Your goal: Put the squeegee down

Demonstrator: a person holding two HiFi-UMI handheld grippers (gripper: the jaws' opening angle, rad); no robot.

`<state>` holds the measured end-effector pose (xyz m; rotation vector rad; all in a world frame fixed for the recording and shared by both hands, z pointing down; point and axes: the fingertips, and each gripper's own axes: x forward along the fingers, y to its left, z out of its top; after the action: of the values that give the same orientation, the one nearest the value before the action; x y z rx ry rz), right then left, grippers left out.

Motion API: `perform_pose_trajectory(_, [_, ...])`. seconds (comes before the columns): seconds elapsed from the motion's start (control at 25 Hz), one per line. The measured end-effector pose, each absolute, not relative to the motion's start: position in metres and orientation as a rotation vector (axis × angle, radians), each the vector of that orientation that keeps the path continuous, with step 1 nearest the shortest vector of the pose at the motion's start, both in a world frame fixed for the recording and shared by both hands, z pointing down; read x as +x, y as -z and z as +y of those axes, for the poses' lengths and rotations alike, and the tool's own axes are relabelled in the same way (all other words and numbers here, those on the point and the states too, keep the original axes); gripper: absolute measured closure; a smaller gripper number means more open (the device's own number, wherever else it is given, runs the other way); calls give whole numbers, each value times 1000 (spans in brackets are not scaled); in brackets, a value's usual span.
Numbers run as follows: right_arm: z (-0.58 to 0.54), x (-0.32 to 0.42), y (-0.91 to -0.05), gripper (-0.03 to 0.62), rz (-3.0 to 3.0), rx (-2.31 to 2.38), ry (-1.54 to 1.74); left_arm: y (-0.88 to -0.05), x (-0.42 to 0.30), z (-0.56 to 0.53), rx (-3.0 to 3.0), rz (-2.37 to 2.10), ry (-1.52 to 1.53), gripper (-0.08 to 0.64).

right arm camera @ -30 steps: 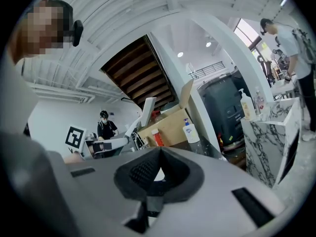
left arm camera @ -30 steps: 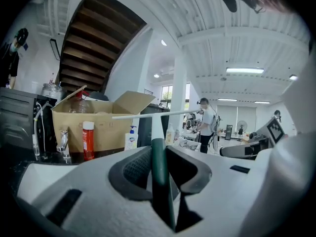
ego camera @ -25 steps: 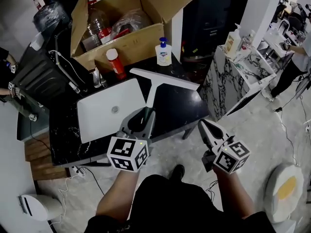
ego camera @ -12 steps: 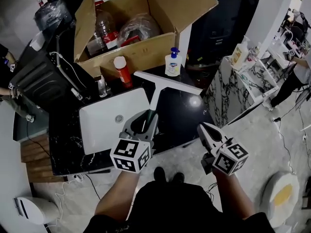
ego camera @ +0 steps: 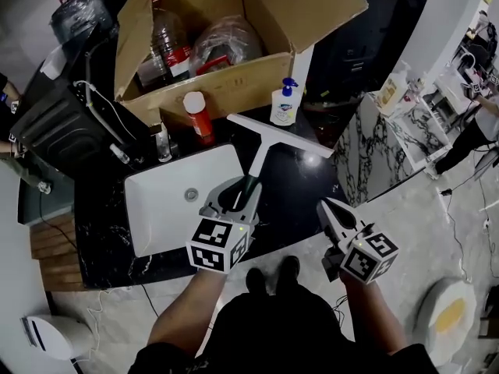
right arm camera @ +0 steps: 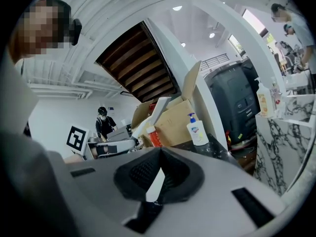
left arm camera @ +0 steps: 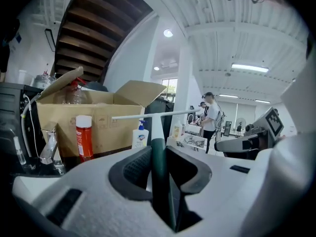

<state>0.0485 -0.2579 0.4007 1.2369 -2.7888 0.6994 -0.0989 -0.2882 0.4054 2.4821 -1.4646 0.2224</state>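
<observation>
So over the last second the left gripper (ego camera: 236,199) has carried the squeegee (ego camera: 263,148) further in over the black bench (ego camera: 304,185). Its fingers are clamped on the dark green handle and the blade sits mid-frame, so it looks nearly ready to set down to me. The right gripper (ego camera: 327,206) is lower right with its fingers closed on nothing, and I'd watch the soap bottle (ego camera: 283,104), red spray can (ego camera: 198,119) and white sink (ego camera: 168,201) crowding the drop spot.
</observation>
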Motion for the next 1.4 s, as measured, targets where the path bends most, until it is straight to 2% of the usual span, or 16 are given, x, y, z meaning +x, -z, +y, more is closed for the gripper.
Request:
perform_pose_trajectory(0.64, [-300,93,-449,586,-2746,1228,-856,-493,-36,-346,2376,-1346,-470,456])
perform_pose_trajectory(1.4, [-294,123,-455,586,-2714,1246,-880,-573,4,-364,2333,-1216,-810,456])
